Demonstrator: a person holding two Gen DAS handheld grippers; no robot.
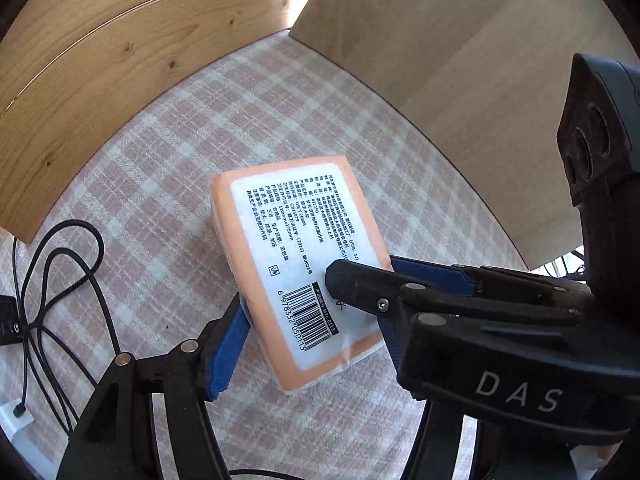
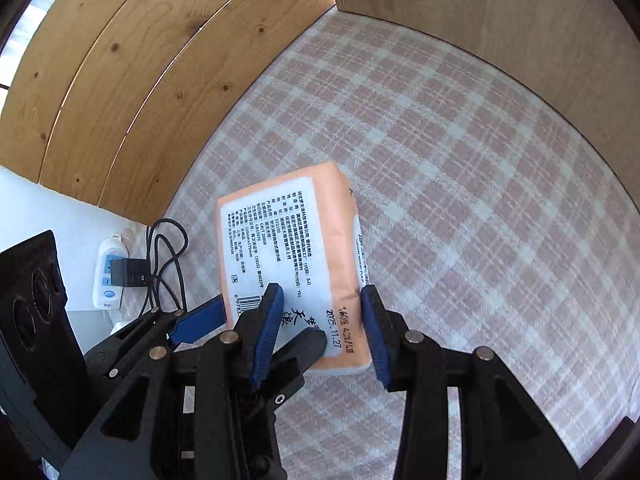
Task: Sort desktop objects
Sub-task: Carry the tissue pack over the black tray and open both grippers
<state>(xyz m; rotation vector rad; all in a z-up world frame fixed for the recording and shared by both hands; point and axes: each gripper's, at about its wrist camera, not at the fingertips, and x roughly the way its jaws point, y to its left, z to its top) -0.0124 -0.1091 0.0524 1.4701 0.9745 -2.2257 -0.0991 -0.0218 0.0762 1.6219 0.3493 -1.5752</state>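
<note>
The orange tissue pack (image 1: pixel 296 264) is held above the checked tablecloth (image 1: pixel 168 152), clamped across its width by the left gripper (image 1: pixel 310 316) and across its near end by the right gripper (image 2: pixel 322 324); being light and soft, it is best pinched gently at the edges

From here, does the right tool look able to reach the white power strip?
Probably not directly. The right tool straddles the tissue pack, and the left tool with its camera body sits between it and the power strip.
</note>
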